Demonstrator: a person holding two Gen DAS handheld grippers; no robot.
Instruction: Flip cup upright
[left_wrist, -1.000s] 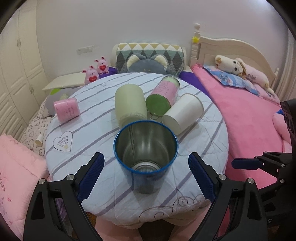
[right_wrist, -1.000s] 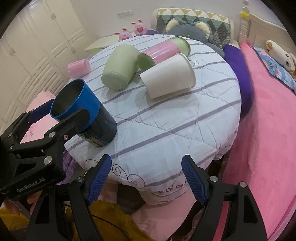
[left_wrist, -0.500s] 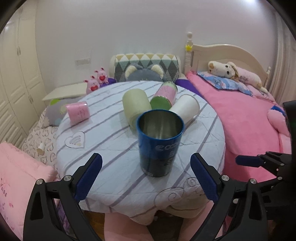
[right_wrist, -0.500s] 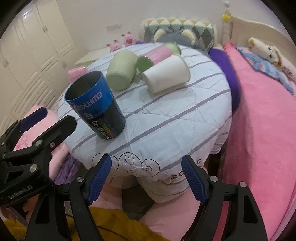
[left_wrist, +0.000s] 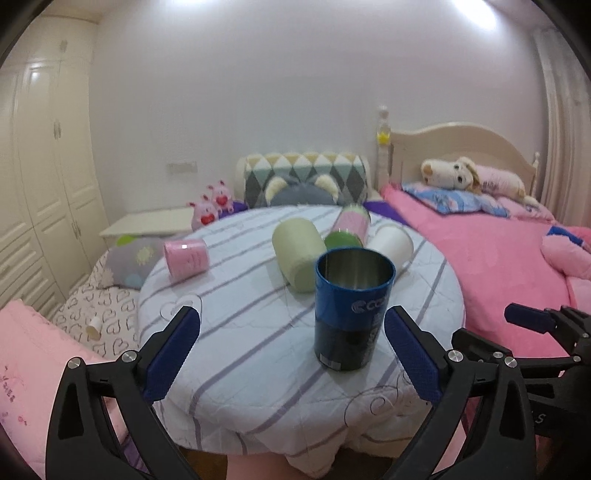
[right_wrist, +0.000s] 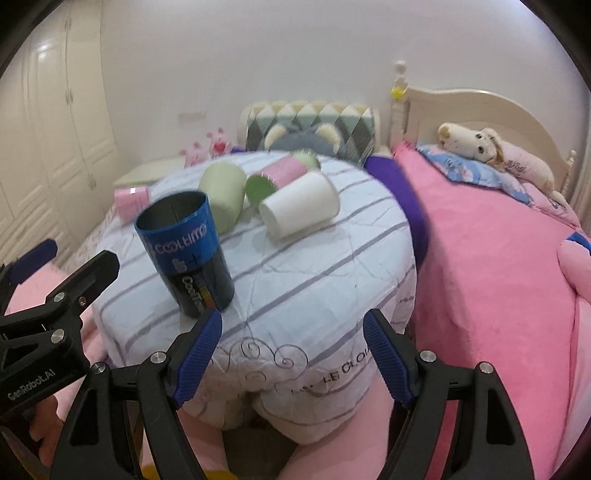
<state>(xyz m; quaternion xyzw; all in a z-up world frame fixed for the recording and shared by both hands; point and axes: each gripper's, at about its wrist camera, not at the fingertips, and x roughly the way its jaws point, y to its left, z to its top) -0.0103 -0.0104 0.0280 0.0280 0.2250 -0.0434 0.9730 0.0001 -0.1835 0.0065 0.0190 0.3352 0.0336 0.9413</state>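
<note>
A blue metal cup (left_wrist: 351, 306) stands upright, mouth up, near the front edge of the round table (left_wrist: 236, 354); it also shows in the right wrist view (right_wrist: 186, 254). My left gripper (left_wrist: 291, 354) is open and empty, pulled back in front of the cup. My right gripper (right_wrist: 293, 358) is open and empty, in front of the table edge, right of the cup. Behind the cup lie a pale green cup (left_wrist: 297, 254), a pink and green cup (left_wrist: 349, 230), a white cup (left_wrist: 391, 243) and a pink cup (left_wrist: 185, 256), all on their sides.
The table has a striped white cover. A pink bed (left_wrist: 491, 258) with a plush dog (left_wrist: 454, 175) runs along the right. A patterned cushion (left_wrist: 306, 177) and pink toys (left_wrist: 212, 206) sit behind. White wardrobes (left_wrist: 48, 184) stand left.
Both grippers have drawn back and levelled out from the table. The blue cup, seen from above a second ago, now stands free and farther from the left gripper's open fingers.
</note>
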